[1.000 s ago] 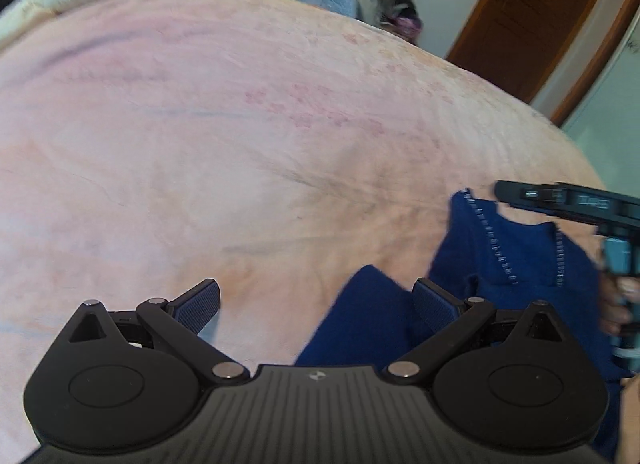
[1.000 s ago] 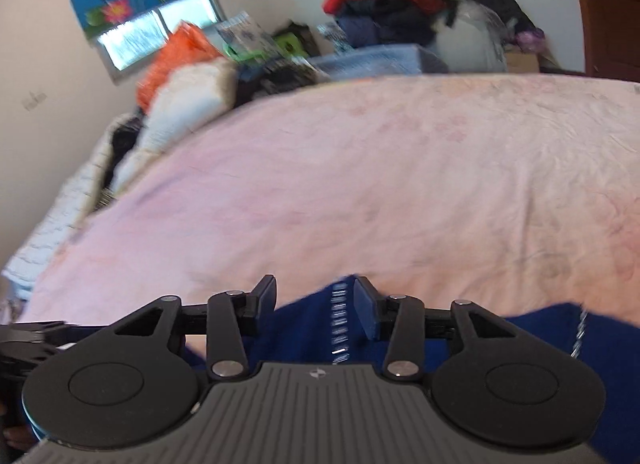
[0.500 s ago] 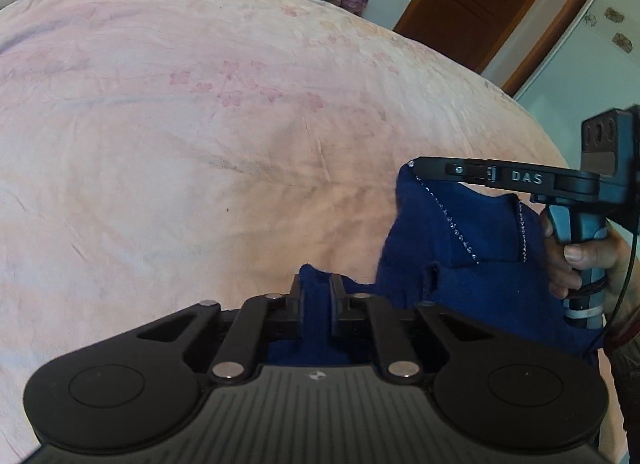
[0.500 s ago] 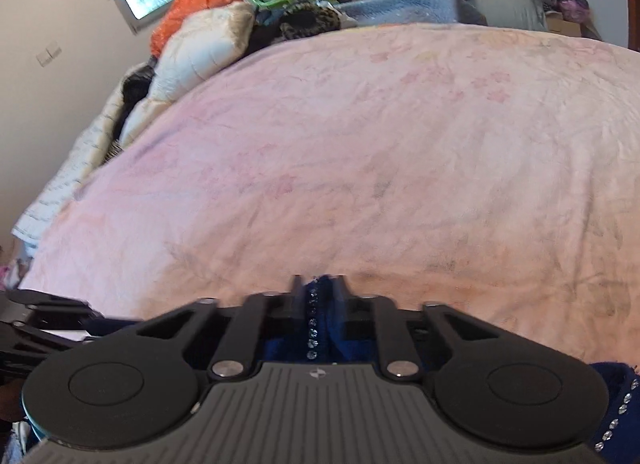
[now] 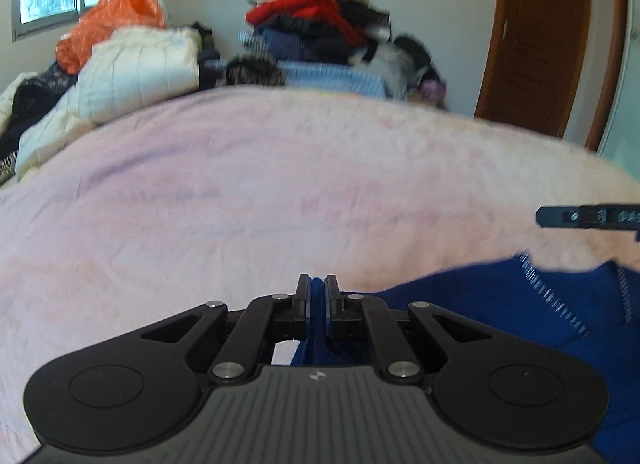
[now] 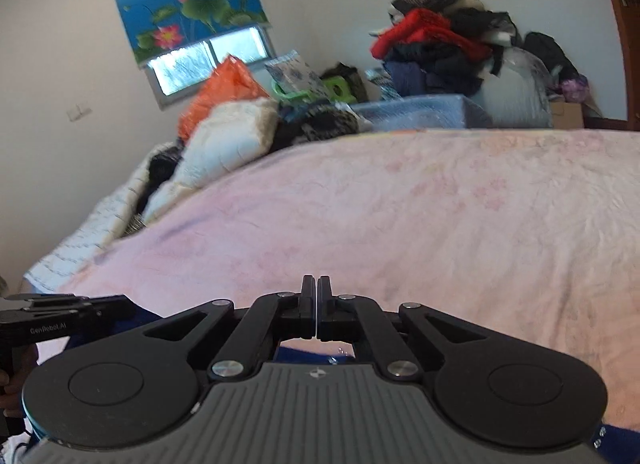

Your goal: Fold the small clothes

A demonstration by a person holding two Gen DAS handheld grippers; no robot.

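- The left gripper [image 5: 318, 296], bottom centre of its view, is clamped on a fold of the blue garment [image 5: 500, 304].
- The garment spreads to the lower right over the pink blanket [image 5: 280, 183].
- The right gripper [image 6: 317, 304] has its jaws nearly together after easing slightly apart; whether cloth sits between them cannot be told.

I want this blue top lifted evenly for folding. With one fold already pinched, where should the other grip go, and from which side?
Probably the raised corner of the studded neckline, approached from the picture's right, slightly above. It peaks clear of the pink bedspread, and the left gripper clamps a fold of the blue top farther left.
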